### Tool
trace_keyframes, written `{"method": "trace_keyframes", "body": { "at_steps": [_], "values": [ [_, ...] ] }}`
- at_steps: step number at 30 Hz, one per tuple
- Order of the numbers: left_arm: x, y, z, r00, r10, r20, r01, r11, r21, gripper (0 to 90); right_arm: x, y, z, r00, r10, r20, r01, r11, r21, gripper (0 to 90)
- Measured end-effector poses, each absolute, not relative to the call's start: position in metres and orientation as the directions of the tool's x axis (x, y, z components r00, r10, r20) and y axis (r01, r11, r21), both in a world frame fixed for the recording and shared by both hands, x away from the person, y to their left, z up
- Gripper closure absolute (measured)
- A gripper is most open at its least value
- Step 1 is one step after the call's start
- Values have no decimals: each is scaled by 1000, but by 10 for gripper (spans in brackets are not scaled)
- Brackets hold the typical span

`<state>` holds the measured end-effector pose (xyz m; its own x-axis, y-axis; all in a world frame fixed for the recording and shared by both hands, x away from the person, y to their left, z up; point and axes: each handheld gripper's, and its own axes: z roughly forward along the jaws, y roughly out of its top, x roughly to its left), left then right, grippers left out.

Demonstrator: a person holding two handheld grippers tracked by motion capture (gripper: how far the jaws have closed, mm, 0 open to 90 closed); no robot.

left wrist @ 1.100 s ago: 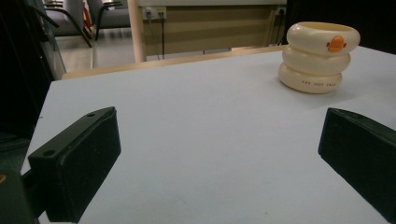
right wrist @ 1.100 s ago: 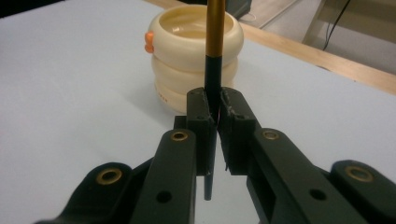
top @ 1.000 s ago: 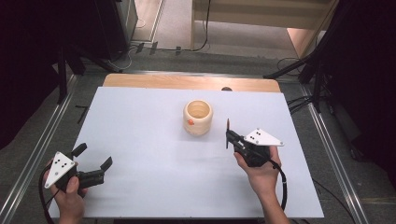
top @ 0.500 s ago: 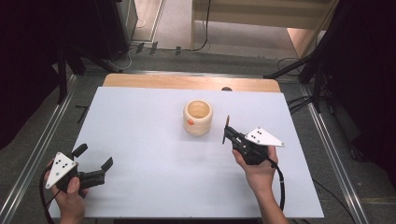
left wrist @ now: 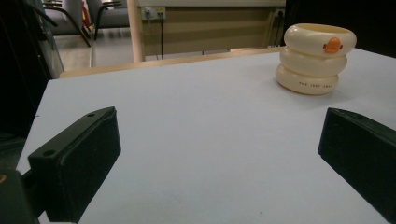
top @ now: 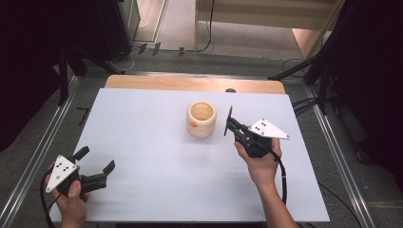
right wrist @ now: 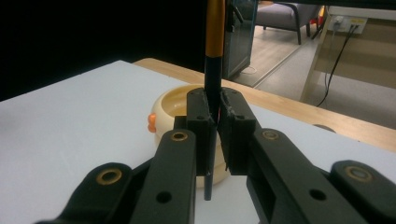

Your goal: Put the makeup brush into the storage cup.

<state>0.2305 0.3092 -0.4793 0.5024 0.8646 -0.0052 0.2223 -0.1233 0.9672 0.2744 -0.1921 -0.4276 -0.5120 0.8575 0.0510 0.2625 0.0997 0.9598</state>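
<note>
The white rectangular table top (top: 157, 190) is carrying a cream ribbed ring-stacked holder (top: 201, 119) at its centre. The right gripper (top: 229, 124) is clamping a slim black-and-orange pen (right wrist: 212, 70) upright, just beside the holder's right flank, the nearer hand. The left gripper (top: 97, 167) is resting well apart, jaws spread, empty.

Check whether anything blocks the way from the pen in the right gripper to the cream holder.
Nothing visible does. The right gripper holds the pen upright just beside the cream holder, with bare white table between them.
</note>
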Motion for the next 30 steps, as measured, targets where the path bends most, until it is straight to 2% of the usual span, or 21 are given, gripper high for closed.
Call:
{"method": "trace_keyframes", "body": {
  "at_steps": [30],
  "values": [
    [231,308,-480,508,861,-7,222,-122,967,0,304,-173,-405,-531,846,54,224,78,972,842]
  ]
}}
